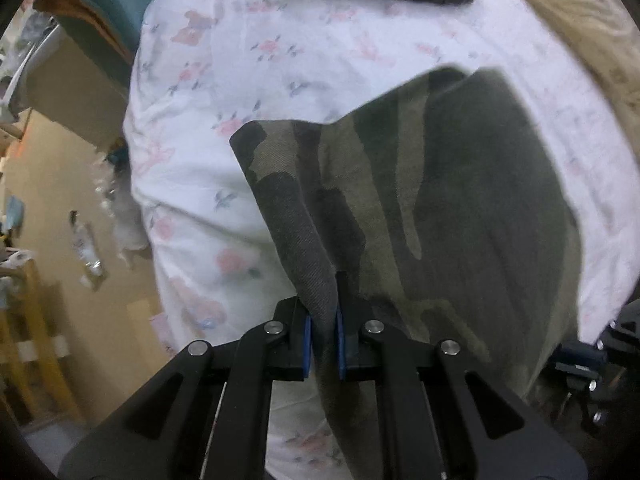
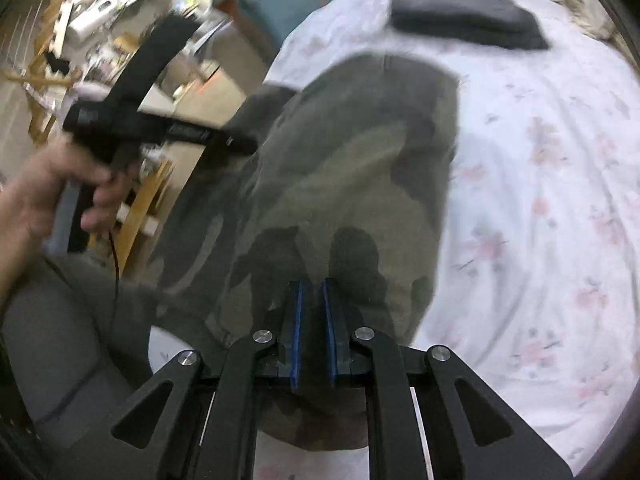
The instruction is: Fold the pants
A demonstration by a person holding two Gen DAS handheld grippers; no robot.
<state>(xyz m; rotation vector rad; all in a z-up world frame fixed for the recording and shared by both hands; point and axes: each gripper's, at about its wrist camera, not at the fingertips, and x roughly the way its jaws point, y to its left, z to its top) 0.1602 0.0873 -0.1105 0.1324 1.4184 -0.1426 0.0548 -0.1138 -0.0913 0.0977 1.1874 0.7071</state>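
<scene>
The camouflage pants (image 1: 460, 200) are spread over a floral bedsheet (image 1: 224, 80), with one fold of the fabric pinched between the nearly closed blue pads of the left gripper (image 1: 322, 344). The right gripper (image 2: 312, 332) is held over the pants with its jaws narrowly parted, though whether cloth is caught between them cannot be told. A folded dark garment (image 2: 468, 16) is seen lying farther up the sheet.
</scene>
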